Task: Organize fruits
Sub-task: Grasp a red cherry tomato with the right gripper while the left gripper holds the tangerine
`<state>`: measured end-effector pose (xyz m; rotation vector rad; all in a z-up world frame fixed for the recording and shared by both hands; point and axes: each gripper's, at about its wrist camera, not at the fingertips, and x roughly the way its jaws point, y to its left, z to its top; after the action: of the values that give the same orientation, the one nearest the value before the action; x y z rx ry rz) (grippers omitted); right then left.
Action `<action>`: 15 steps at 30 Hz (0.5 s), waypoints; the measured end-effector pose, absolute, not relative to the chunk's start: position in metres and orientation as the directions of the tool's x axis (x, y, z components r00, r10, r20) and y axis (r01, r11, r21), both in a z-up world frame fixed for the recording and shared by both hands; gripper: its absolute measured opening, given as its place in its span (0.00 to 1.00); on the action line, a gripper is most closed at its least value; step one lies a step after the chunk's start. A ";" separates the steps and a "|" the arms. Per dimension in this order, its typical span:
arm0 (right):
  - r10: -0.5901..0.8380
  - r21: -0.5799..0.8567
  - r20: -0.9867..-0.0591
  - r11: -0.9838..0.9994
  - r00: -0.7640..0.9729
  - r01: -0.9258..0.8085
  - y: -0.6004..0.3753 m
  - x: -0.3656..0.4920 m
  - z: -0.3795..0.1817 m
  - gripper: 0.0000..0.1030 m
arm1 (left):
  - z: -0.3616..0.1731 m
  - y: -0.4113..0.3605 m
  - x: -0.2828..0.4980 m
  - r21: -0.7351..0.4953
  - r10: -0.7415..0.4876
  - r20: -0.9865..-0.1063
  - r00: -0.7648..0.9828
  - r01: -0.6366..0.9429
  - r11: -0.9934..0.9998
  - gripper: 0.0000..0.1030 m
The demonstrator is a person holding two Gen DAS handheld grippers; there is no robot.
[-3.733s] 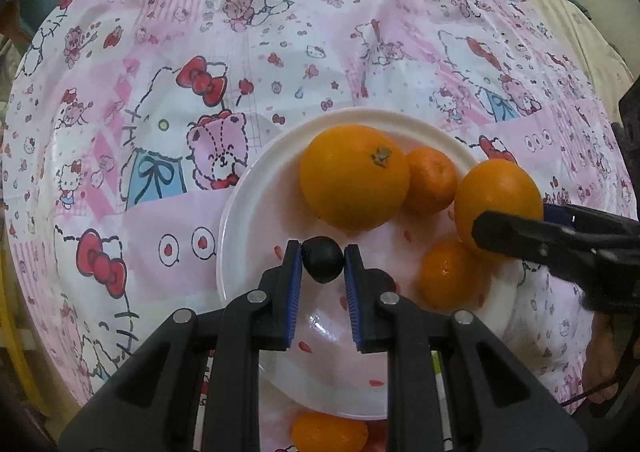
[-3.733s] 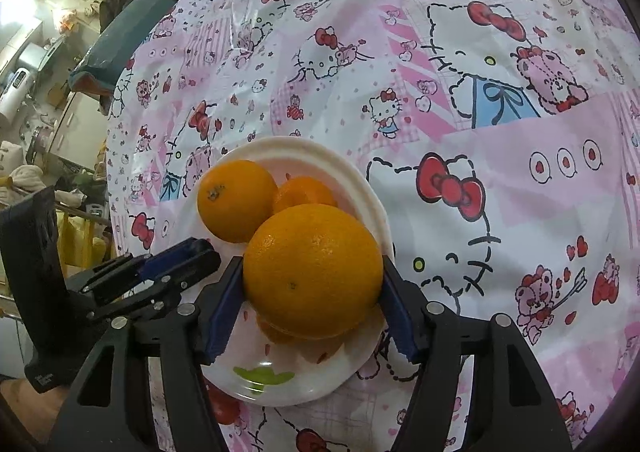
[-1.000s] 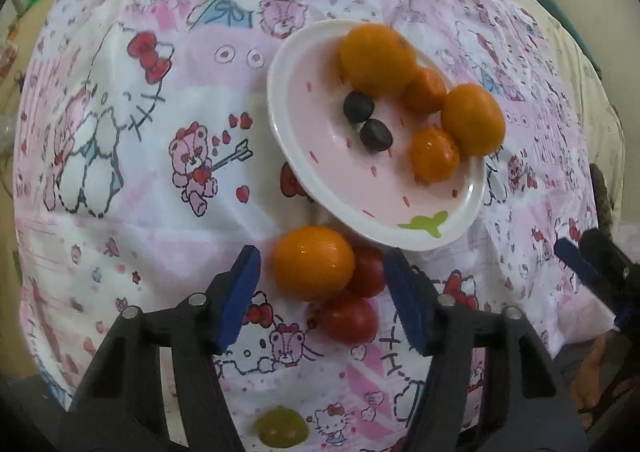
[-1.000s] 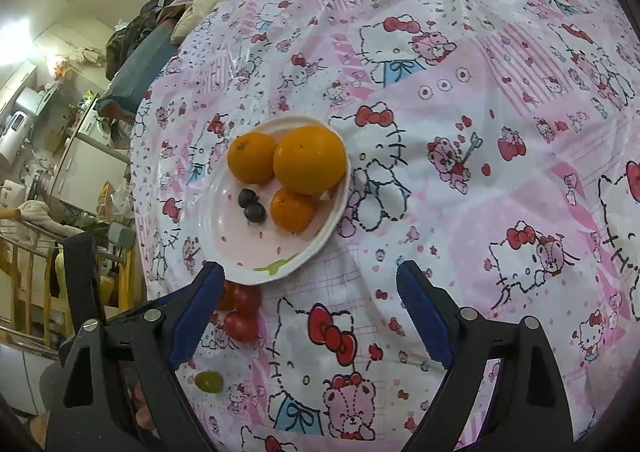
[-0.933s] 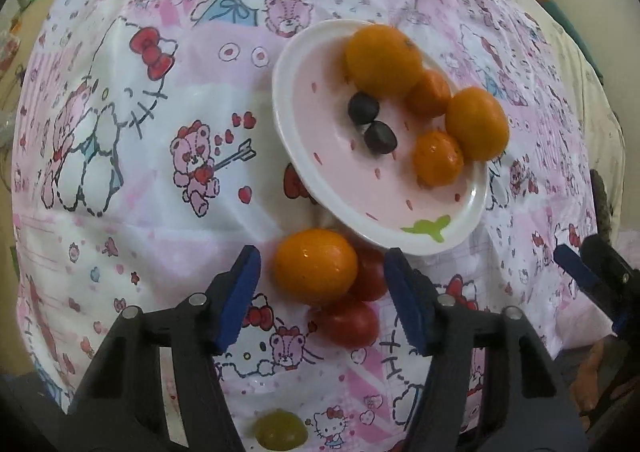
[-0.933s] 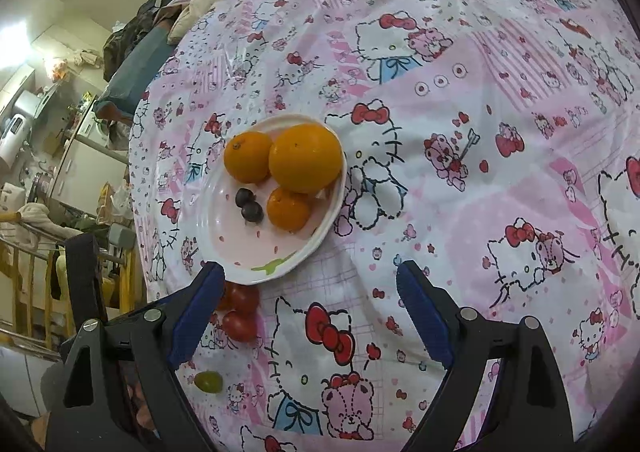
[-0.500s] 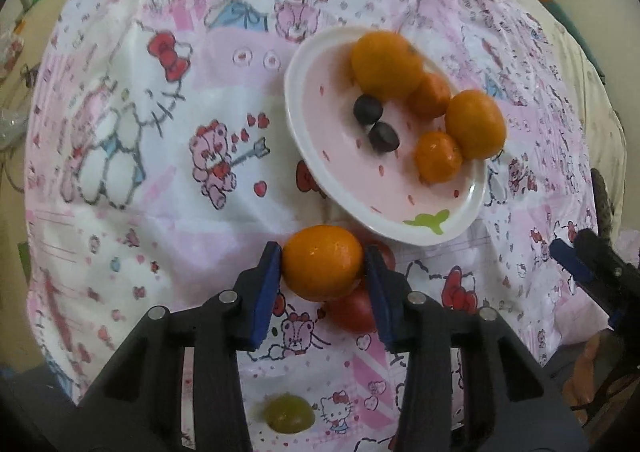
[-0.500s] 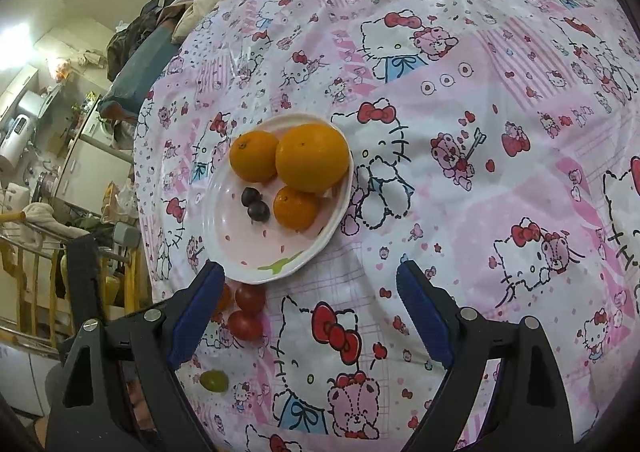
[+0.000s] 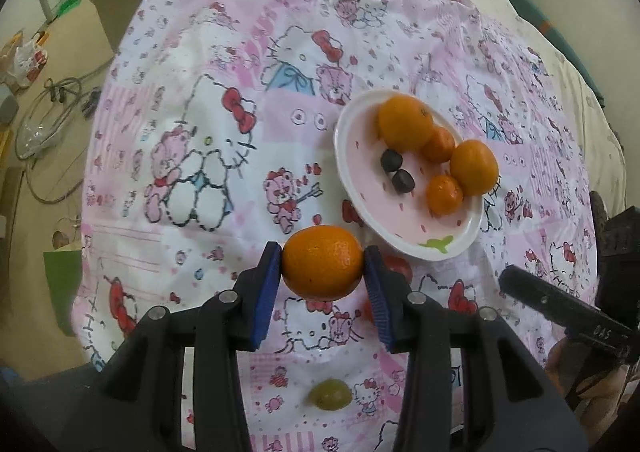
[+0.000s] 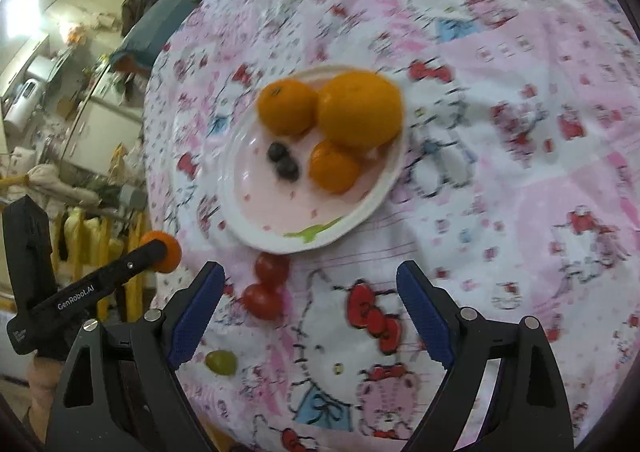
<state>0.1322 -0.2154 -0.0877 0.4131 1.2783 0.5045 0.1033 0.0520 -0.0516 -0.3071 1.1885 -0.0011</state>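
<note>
Left gripper [image 9: 323, 266] clamped mandarin [image 9: 322, 262], probably bound for plate [image 9: 404, 248]; right gripper [image 10: 310, 310] gaped wide, empty, over 2 tomatoes [image 10: 264, 298].

Your left wrist view is sharp and evenly lit, soft indoor light, faint shadows only. Your right wrist view is motion-blurred across the cloth [image 10: 500, 123] and plate [image 10: 256, 228]; a bright lamp glare [image 10: 10, 17] sits upper left. Both views bend hard, with dark corners.
</note>
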 end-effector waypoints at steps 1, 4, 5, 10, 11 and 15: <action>0.585 0.572 -0.790 0.811 0.182 -0.124 -0.211 0.133 -0.092 0.87 | -0.051 0.055 0.103 -0.242 -0.164 -0.911 0.379 -0.168 0.956 0.36; 0.590 0.576 -0.795 0.807 0.139 -0.128 -0.199 0.132 -0.102 0.84 | -0.050 0.061 0.102 -0.261 -0.175 -0.908 0.380 -0.190 0.946 0.36; 0.589 0.575 -0.798 0.807 0.124 -0.136 -0.194 0.132 -0.105 0.82 | -0.049 0.062 0.102 -0.263 -0.175 -0.908 0.380 -0.195 0.945 0.36; 0.568 0.550 -0.821 0.815 0.061 -0.181 -0.172 0.129 -0.119 0.75 | -0.048 0.064 0.102 -0.275 -0.184 -0.908 0.376 -0.206 0.939 0.36; 0.557 0.539 -0.829 0.819 0.046 -0.196 -0.165 0.129 -0.123 0.73 | -0.048 0.063 0.102 -0.275 -0.184 -0.908 0.377 -0.205 0.939 0.36; 0.521 0.500 -0.853 0.827 0.018 -0.256 -0.138 0.126 -0.133 0.65 | -0.044 0.060 0.103 -0.257 -0.165 -0.906 0.389 -0.195 0.947 0.36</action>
<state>0.1264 -0.1376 -0.1326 0.2281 1.4322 0.6116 0.1033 0.0603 -0.0441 -0.3476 1.1777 0.0193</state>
